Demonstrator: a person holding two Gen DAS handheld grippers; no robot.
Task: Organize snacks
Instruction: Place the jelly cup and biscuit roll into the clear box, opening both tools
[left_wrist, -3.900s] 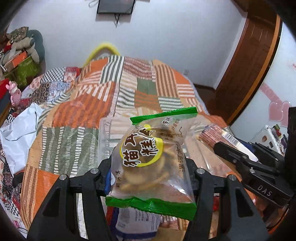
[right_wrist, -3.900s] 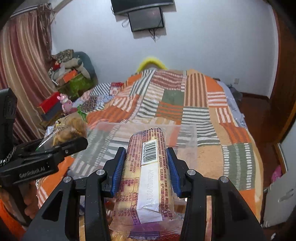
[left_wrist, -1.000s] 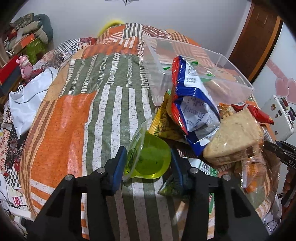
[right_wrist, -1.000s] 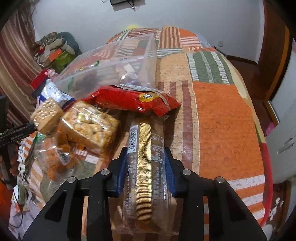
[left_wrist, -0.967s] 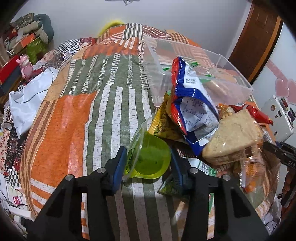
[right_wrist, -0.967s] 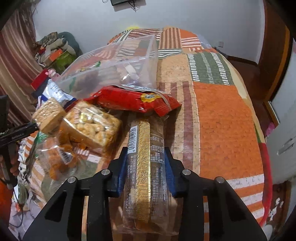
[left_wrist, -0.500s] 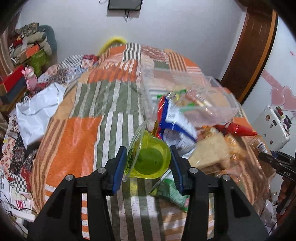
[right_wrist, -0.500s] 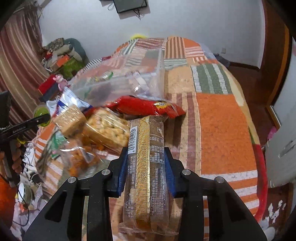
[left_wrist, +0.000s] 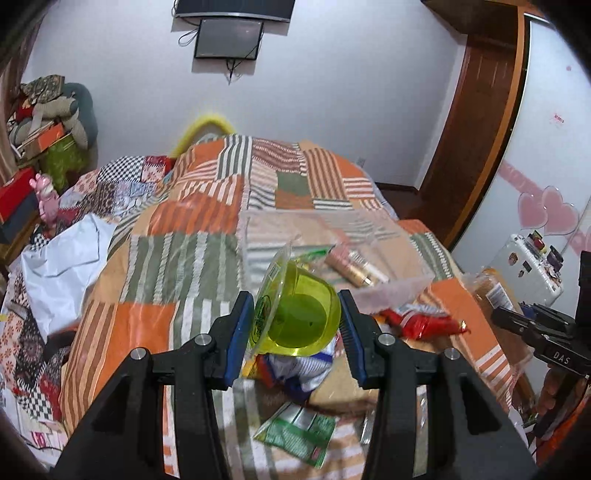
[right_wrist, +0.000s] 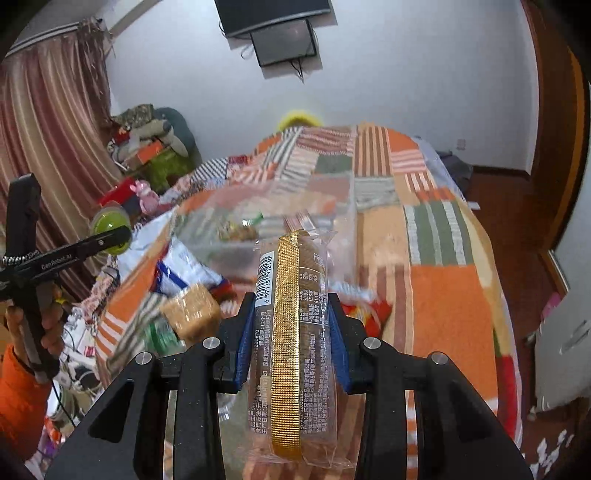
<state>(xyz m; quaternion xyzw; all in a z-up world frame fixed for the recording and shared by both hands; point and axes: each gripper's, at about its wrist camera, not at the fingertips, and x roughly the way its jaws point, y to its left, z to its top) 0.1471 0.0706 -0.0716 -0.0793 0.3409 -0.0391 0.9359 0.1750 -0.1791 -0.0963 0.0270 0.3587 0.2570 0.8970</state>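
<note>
While both loads hang above the bed's near edge, the left gripper (left_wrist: 295, 321) clamps a green jelly cup (left_wrist: 297, 319), translucent and foil-lidded; the right gripper (right_wrist: 291, 325) clamps a gold-striped biscuit sleeve (right_wrist: 291, 325). Judged step: carry. Next: release both into the clear bin (left_wrist: 391, 288) mid-bed.

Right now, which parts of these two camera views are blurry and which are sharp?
Left wrist view: the green jelly cup in the left gripper is sharp; the clear bin and loose snacks are motion-smeared. Right wrist view: the cookie sleeve in the right gripper is crisp; the bin and pile behind blur. Fisheye bends both edges.
</note>
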